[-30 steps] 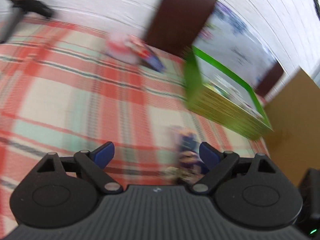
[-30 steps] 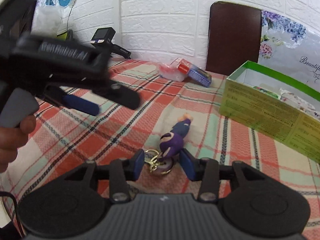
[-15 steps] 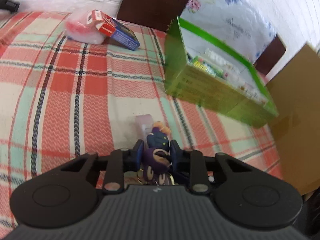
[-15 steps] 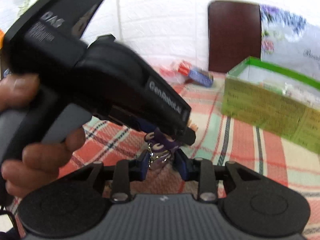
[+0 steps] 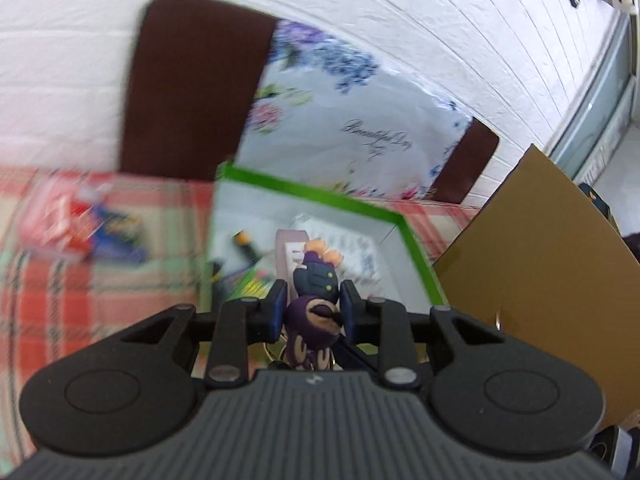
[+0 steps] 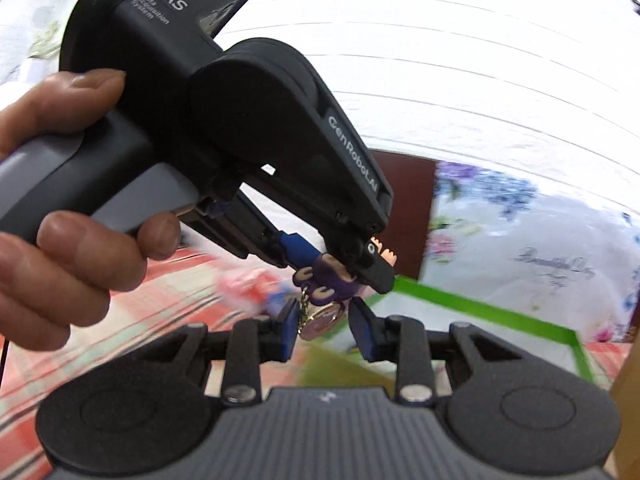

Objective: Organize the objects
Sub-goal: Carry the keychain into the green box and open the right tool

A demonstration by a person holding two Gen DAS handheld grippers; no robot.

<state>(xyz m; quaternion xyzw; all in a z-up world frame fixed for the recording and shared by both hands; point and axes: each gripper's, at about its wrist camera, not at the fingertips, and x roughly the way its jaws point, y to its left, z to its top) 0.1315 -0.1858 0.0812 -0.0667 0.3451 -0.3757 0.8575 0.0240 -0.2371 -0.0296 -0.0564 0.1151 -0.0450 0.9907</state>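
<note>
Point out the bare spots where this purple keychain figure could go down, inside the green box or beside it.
Inside the green box, white floor shows along the far green rim and the right corner. Its near-left part is crowded with pens and packets. On the plaid cloth, the stretch nearer than the red-and-blue packs is bare. The cardboard sheet blocks the box's right side.

The black handheld tongs [image 6: 352, 276] seen from the right wrist carry white lettering: "DAS" with smaller "Data Acquisition System" beneath on the top housing, and "GenRobot.AI" along the side arm. The floral sheet [image 5: 352, 120] against the wall bears cursive script, seemingly "Beautiful Day", too blurred to confirm.
</note>
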